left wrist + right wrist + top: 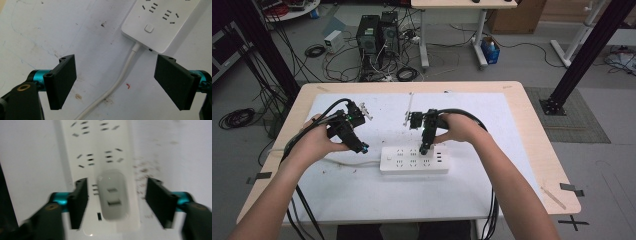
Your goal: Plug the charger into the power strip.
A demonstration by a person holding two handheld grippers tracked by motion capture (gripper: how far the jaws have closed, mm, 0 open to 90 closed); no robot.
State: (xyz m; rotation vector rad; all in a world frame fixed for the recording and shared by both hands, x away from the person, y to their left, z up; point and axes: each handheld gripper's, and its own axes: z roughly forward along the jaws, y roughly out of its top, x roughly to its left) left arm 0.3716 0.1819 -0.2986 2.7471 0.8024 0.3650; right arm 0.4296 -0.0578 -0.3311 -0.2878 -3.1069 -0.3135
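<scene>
A white power strip (414, 160) lies on the white table cover, its cable (117, 82) running off to the left. My left gripper (360, 148) hovers at the strip's switch end (149, 28), open, with the cable passing between its jaws. My right gripper (424, 149) points down over the strip, open. In the right gripper view a white USB charger (113, 197) sits plugged into the strip (100, 150), and the open right gripper (117, 202) straddles it with a gap on each side.
The wooden table (532, 130) carries a stained white cover (492, 115). Beyond its far edge are computer towers (377, 35), tangled cables and a second desk. Black frame posts (582, 60) stand at both sides.
</scene>
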